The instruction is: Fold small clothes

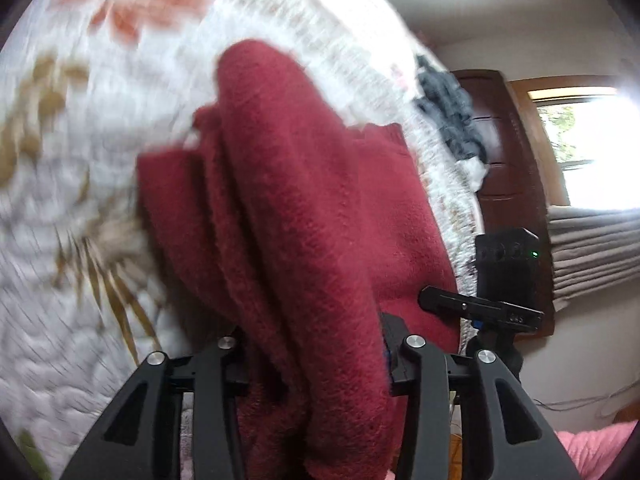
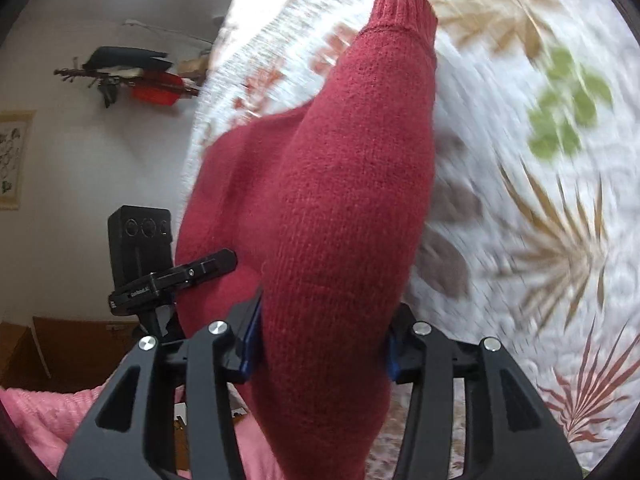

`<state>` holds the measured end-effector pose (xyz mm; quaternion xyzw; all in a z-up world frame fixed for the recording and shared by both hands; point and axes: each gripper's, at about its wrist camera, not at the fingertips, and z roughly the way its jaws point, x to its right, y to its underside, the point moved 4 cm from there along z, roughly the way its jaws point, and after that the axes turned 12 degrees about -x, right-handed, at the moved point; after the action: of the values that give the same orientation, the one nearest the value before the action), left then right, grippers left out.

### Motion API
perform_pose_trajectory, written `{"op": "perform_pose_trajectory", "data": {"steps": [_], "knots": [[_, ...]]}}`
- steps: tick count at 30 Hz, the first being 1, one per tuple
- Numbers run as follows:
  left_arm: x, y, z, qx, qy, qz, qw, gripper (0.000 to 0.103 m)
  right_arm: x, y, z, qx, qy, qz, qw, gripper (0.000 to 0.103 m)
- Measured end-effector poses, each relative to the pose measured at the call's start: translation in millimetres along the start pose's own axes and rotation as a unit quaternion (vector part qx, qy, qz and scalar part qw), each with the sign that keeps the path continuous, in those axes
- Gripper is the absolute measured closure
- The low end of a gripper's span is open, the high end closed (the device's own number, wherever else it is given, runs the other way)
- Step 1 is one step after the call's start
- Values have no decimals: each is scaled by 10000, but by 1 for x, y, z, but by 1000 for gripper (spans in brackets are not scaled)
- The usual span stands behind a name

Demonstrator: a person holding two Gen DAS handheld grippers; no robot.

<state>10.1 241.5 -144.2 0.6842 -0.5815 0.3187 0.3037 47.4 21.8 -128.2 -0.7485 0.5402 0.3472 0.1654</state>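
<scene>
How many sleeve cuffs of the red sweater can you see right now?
1: the ribbed cuff tops the sleeve of the red sweater held in the right tongs. Left view shows none; the other may be hidden.

The sweater (image 1: 304, 208) hangs between both grippers, in front of the quilt (image 1: 80, 160).

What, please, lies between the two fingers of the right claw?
The red sweater: in the right wrist view, its knit sleeve fills the right claw from finger to finger and hangs over the quilt.
</scene>
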Motion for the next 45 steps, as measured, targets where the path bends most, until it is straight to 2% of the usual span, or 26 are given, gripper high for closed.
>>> {"op": "perform_pose_trajectory", "data": {"steps": [2,4,6,7,10,15,17,18,19,20,23,27,30,32,35,37,39,40,45], "knots": [[-17,4,15,-33,-81,-118,9999,54,18,5,16,-22,100,92,9999,52],[-24,7,20,65,14,-134,9999,49,30,8,22,117,-205,264,9994,51],[-26,9,20,150,48,-193,9997,46,32,12,20,260,-245,220,9991,47],[-23,11,18,201,-32,-190,9996,46,33,16,18,309,-220,227,9990,42],[-11,25,14,409,-410,-81,9983,42,35,37,8,451,-83,156,9988,37],[4,65,-10,844,-974,184,9915,31,38,85,-2,555,-68,54,9984,34],[10,81,-13,903,-1155,280,9888,31,41,100,-1,532,-106,50,9985,35],[12,90,-14,924,-1210,297,9879,31,43,110,2,513,-73,49,9986,36],[13,94,-14,953,-1248,298,9871,31,45,118,5,491,-47,62,9988,41],[14,99,-15,966,-1298,308,9863,31,45,122,7,465,-59,67,9989,53],[15,111,-9,948,-1638,317,9814,31,47,134,13,468,63,68,9989,65],[-10,122,6,732,-1913,177,9786,29,64,144,16,478,277,211,9983,70],[-20,125,9,765,-1822,105,9802,29,66,142,24,428,309,362,9979,68],[-21,128,7,798,-1791,85,9805,29,59,139,22,473,354,379,9975,60],[-16,136,2,815,-1941,116,9775,31,46,146,7,729,1072,198,9914,43],[-9,142,-2,863,-2114,181,9734,31,34,148,2,882,1359,81,9868,26],[1,149,-7,977,-2358,243,9666,30,23,151,-2,981,1516,17,9836,21],[4,152,-7,1016,-2435,256,9642,30,17,154,-4,1040,1676,-2,9804,13],[24,168,-14,1179,-2789,266,9527,26,1,165,-10,1252,2550,-73,9588,12]]}}
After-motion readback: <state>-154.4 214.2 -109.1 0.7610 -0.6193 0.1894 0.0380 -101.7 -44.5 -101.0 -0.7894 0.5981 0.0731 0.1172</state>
